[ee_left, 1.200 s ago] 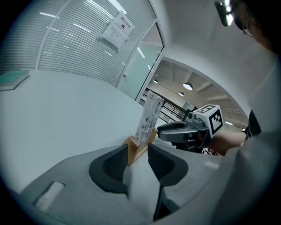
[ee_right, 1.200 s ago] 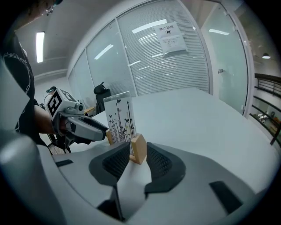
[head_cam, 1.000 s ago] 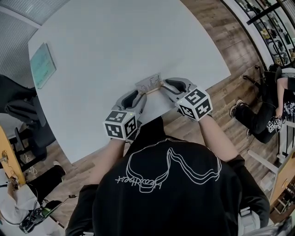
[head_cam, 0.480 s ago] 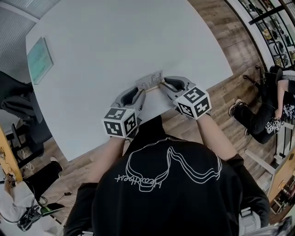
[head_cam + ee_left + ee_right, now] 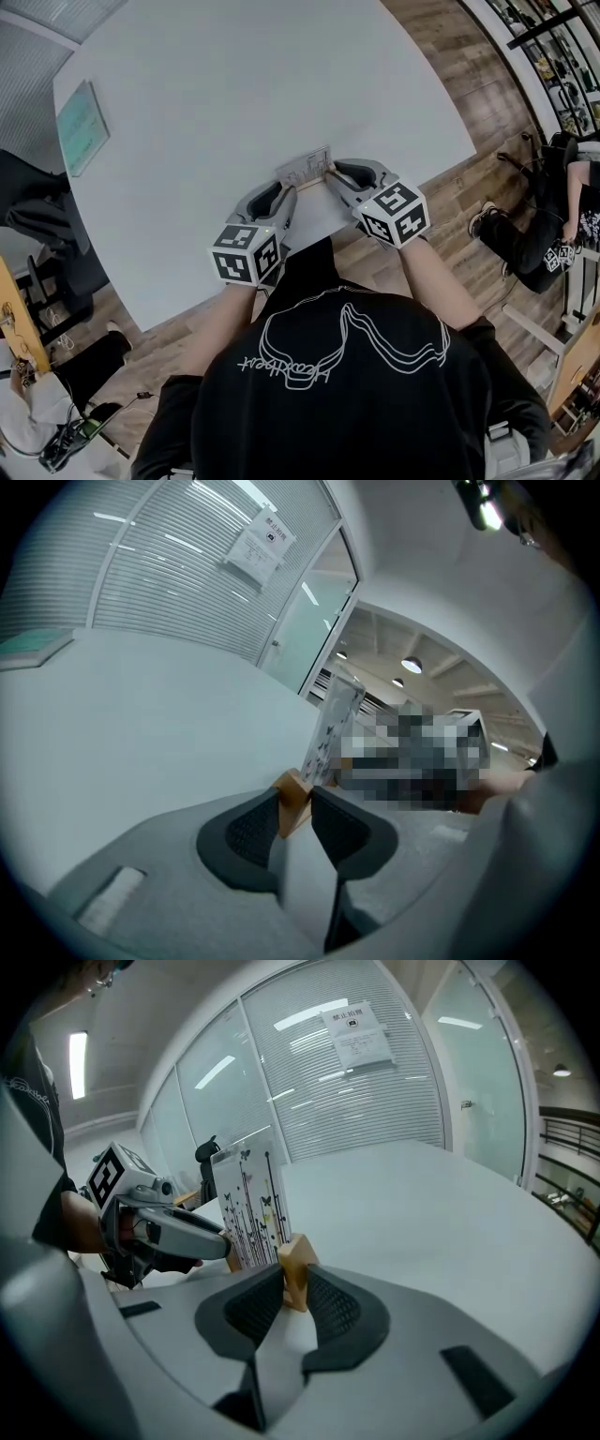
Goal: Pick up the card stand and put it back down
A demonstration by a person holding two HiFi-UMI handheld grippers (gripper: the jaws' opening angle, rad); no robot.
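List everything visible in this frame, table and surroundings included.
table: one, white, round, centre
stand: one, wooden base holding a printed white card, near table edge
board: one, teal, table's far left
notice: one, white, on the glass wall
floor: wood planks, around the table
other person: one, dark clothes, on the floor at right
left gripper: grey, jaws closing on stand's left end
right gripper: grey, jaws closing on stand's right end

Top-down head view; opposed gripper views, close-in.
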